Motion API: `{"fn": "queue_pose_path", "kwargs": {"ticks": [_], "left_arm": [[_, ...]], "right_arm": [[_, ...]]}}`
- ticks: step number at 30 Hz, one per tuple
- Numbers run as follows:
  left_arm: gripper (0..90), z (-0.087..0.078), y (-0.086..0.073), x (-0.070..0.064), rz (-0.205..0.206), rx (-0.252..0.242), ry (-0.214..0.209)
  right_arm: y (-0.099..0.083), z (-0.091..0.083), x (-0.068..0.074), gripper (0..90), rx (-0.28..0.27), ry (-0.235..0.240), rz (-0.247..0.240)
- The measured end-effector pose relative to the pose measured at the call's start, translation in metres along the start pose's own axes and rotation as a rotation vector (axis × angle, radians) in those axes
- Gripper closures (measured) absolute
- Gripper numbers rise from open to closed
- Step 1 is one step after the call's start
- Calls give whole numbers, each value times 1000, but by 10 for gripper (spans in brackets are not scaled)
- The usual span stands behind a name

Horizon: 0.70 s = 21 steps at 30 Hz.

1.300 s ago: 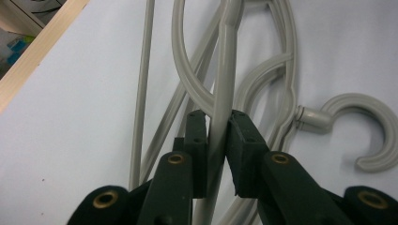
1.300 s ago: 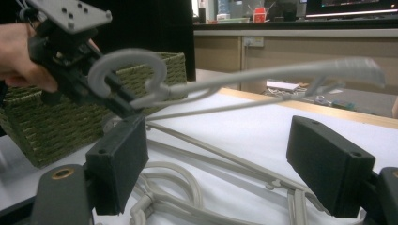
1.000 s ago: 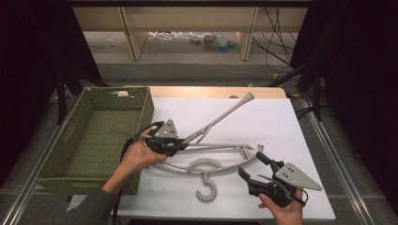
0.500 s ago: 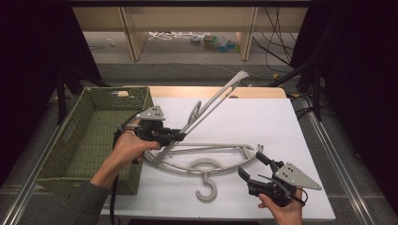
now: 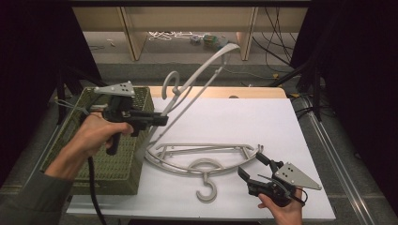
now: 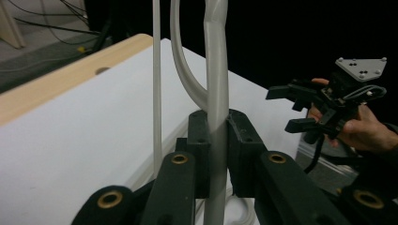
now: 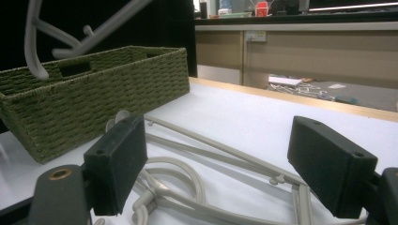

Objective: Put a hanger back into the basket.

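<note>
My left gripper is shut on one arm of a grey plastic hanger, held tilted in the air over the table's left side beside the basket. The hanger's hook points up. In the left gripper view the jaws clamp the grey hanger arm. A second grey hanger lies flat on the white table, hook toward me. My right gripper stands open near that hanger's right end, touching nothing. The right gripper view shows its jaws wide apart above the lying hanger.
A green woven basket stands on the table's left edge, right under my left hand; it also shows as the basket in the right gripper view. A wooden strip borders the far edge. Beyond are shelf legs and floor cables.
My left gripper has risen and moved left toward the basket, lifting its hanger off the table into a steeper tilt. The right gripper and the lying hanger have stayed put.
</note>
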<state>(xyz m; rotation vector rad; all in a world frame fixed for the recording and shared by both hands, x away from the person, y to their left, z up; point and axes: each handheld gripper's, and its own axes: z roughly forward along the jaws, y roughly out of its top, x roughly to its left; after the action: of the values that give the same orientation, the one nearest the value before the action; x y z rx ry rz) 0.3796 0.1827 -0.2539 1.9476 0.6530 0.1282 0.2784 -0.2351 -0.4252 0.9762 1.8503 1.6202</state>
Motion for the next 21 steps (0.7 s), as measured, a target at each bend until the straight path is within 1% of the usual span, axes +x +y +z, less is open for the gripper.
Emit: {"fn": "queue_pose_path", "kwargs": {"ticks": [2, 3, 4, 6, 7, 9, 12, 13, 15, 16, 18, 19, 21], "left_arm": [[809, -9, 3, 2, 7, 0, 25], [810, -15, 3, 4, 9, 1, 45], [809, -19, 3, 6, 11, 6, 60], [809, -24, 1, 10, 13, 15, 85], [809, -27, 0, 13, 13, 20, 99], [809, -32, -5, 19, 2, 26, 127], [810, -37, -10, 26, -4, 40, 156], [809, -39, -12, 29, -6, 43, 165], [809, -43, -17, 35, -12, 49, 192], [809, -44, -19, 37, -13, 47, 198], [810, -47, -22, 39, -21, 52, 206], [810, -48, -24, 41, -19, 58, 207], [810, -49, -27, 42, -16, 72, 224]], "right_arm": [[0, 0, 0, 207, -7, -4, -1], [0, 0, 0, 205, -4, -8, -3], [0, 1, 0, 201, -8, 2, 3], [0, 1, 0, 198, -8, 1, 5], [0, -1, 0, 196, 18, 7, 1], [0, 1, 0, 191, 1, -3, -7], [0, 1, 0, 179, 6, -5, -6], [-1, 1, 1, 170, 3, 2, 9], [-1, 1, 1, 169, 2, 1, 9], [0, 1, 0, 166, 15, 0, 5], [0, 1, 0, 159, 10, -4, 1], [0, 1, 0, 159, 10, -4, 1], [0, 1, 0, 159, 8, -1, 4]]}}
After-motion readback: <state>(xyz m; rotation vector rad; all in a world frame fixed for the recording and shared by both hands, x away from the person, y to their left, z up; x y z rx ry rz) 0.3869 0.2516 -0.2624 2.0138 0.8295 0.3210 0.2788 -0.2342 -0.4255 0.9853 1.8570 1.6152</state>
